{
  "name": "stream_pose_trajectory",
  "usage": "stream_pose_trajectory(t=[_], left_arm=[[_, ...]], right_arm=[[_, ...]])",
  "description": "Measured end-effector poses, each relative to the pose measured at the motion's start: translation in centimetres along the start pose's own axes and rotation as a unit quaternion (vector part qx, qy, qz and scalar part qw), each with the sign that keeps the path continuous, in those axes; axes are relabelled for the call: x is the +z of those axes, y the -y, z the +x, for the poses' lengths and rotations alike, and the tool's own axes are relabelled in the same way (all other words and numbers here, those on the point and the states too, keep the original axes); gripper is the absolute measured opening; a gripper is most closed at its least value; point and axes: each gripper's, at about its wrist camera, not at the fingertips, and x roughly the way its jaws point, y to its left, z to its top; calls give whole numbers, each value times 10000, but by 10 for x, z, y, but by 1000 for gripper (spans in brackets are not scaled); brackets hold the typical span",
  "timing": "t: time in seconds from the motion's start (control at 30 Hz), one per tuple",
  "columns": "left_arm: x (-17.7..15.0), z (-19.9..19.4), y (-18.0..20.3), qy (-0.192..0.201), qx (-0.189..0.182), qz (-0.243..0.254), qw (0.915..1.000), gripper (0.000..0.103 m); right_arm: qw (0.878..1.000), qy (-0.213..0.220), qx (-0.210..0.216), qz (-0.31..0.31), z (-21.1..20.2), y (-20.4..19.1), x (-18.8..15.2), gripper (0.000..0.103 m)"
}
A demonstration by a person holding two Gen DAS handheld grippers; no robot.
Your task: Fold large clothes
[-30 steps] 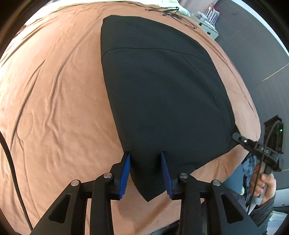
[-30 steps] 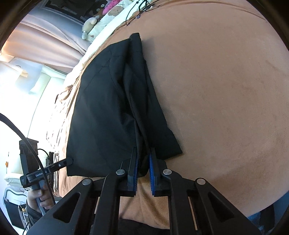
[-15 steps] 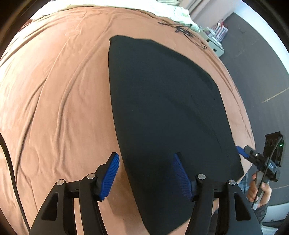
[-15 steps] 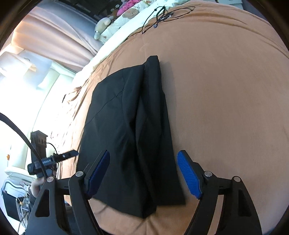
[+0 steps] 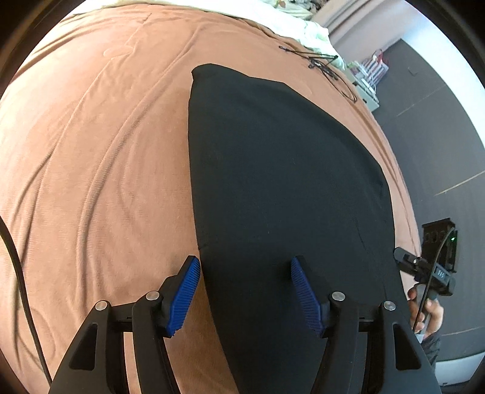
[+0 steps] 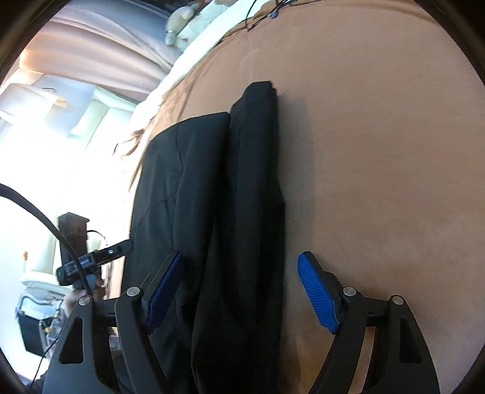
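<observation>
Both grippers stand over the bed with their jaws spread wide and nothing pinched in either. The left gripper (image 5: 245,291) hangs above the near left edge of the garment, its blue pads (image 5: 185,295) clear of the cloth on either side. The right gripper (image 6: 239,291) is wider still, its pads straddling the near right part of the garment without pressing it.

Under them, the rust-brown bedspread (image 5: 91,169) covers nearly everything, lightly creased on the left side and smooth on the right. The black garment (image 5: 272,188) lies flat on it, running away from the person toward the head of the bed. Its right part is doubled over into a long thick fold (image 6: 254,188) alongside the flatter panel.

Past the far edge are white bedding (image 5: 291,27) and a soft toy (image 6: 178,30). A thin black cable (image 5: 321,65) lies in a loose tangle on the bedspread near the far corner, well apart from the garment. Each hand (image 5: 424,312) is wrapped round its gripper's handle beside the bed.
</observation>
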Motion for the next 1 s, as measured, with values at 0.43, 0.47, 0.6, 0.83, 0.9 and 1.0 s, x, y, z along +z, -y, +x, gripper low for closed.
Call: stream_pose_trajectory(t=[0.43, 0.47, 0.6, 0.83, 0.9, 1.0], left_arm=[[-16, 7, -21, 75, -576, -904, 9942, 62], [-17, 7, -20, 87, -551, -884, 9945, 61], [-22, 1, -15, 75, -391, -732, 9965, 54], [-22, -11, -6, 131, -305, -455, 9984, 32], [-22, -17, -3, 115, -280, -397, 9988, 27], [-24, -27, 0, 168, -399, -419, 9982, 21]], right_arm=[[9966, -440, 695, -60, 37, 4, 30, 74], [9966, -463, 672, -86, 41, 1, 30, 74], [9974, -501, 486, -158, 49, -8, 37, 57], [9988, -204, 367, -244, 38, -23, 28, 20], [9989, -142, 301, -337, 37, -37, 26, 18], [9981, -13, 296, -531, 25, -56, 18, 16]])
